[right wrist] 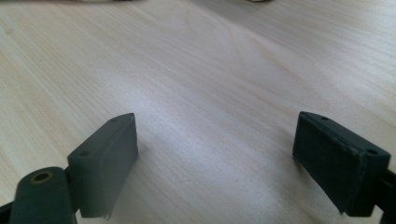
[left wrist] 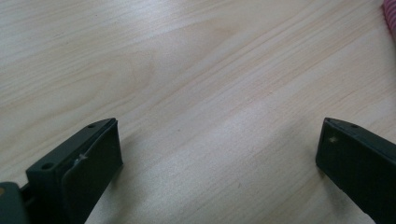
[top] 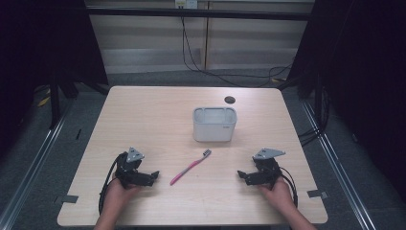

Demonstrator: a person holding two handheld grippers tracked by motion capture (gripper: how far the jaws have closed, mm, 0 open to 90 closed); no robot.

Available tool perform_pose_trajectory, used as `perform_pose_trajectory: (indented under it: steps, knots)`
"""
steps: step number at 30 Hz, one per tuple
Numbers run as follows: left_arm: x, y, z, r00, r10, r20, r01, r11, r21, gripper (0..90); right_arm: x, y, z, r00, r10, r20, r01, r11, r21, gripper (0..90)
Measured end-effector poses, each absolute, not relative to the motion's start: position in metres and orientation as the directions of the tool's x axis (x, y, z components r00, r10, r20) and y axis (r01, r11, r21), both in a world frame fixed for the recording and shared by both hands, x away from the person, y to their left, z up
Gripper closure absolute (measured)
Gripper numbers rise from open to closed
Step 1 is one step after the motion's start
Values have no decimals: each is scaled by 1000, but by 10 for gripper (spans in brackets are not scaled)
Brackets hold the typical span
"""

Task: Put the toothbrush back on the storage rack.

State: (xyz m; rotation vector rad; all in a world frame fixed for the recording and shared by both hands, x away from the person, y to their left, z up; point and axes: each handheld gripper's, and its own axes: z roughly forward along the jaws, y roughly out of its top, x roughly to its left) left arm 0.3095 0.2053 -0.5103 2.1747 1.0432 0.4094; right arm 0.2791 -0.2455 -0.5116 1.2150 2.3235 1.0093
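Observation:
A pink toothbrush [top: 190, 166] with a grey head lies slanted on the wooden table [top: 143, 115], near the front middle. Behind it stands a grey rectangular bin [top: 214, 124]. My left gripper [top: 149, 178] rests low on the table to the left of the toothbrush, jaws wide open with nothing between them [left wrist: 219, 149]; a pink sliver of the toothbrush [left wrist: 390, 11] shows at the top right of the left gripper view. My right gripper [top: 244, 176] sits to the right of the toothbrush, also open over bare wood [right wrist: 215, 144].
A small dark round hole [top: 230, 99] sits in the table behind the bin. Tape marks [top: 317, 194] lie near the front corners. Cables run across the floor beyond the table's far edge.

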Motion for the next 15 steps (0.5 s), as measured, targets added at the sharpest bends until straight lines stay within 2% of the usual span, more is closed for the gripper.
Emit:
perform_pose_trajectory:
  steps: [8, 13, 15]
  knots:
    - [310, 202, -509, 606, 795, -23, 590, -430, 683, 2, 281, -246, -512, -584, 811, 29, 577, 390, 717, 122]
    - [313, 200, -498, 597, 803, -12, 636, -464, 616, 77, 281, -246, -512, -586, 810, 29, 576, 391, 718, 122]
    - [314, 199, -495, 604, 797, -12, 642, -478, 599, 158, 281, -246, -512, -587, 809, 28, 576, 392, 717, 122]
